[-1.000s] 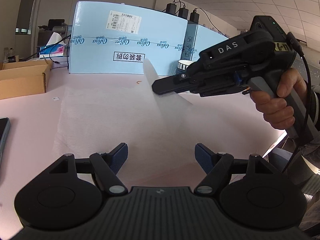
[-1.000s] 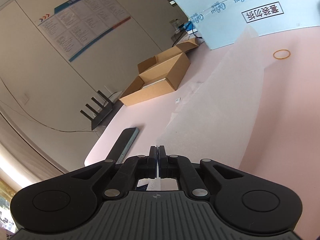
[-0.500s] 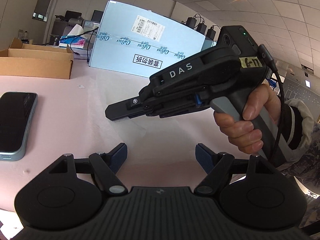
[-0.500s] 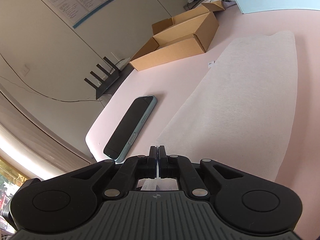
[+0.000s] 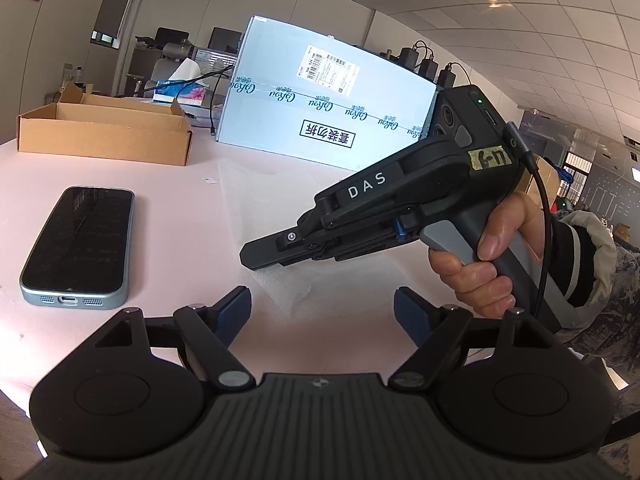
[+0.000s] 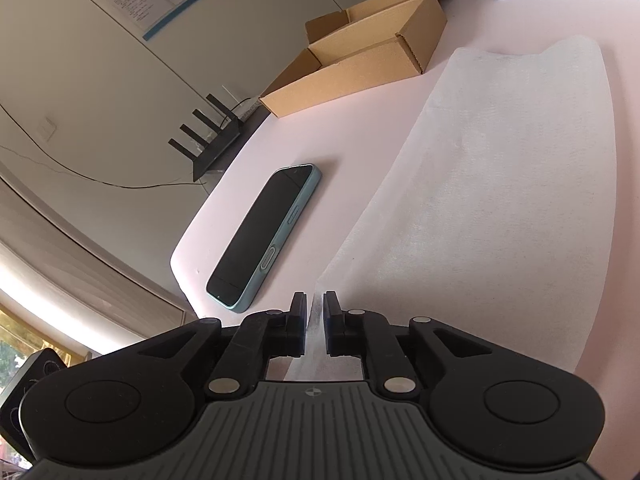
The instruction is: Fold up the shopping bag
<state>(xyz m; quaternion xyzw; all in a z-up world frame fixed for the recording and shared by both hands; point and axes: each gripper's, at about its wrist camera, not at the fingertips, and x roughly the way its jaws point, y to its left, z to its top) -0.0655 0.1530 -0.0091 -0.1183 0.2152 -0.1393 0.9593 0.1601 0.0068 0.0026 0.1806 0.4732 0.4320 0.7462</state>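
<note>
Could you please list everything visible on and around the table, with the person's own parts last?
White translucent shopping bag: one, folded into a long strip, flat on the pink table.
Blue-edged smartphone: one, dark screen up, beside the bag, apart from it.
Open brown cardboard box: one, at the table's far end.
Large light-blue carton: one, printed label, standing behind the bag.
Tissue box: one, blue and pink, behind the cardboard box.
Black router: one, antennas up, beyond the table edge.
Left gripper: black, blue-padded fingers wide apart, nothing between them.
Right gripper: black, jaws opening, bag's corner between the fingers.
Right hand: on the grey handle.
</note>
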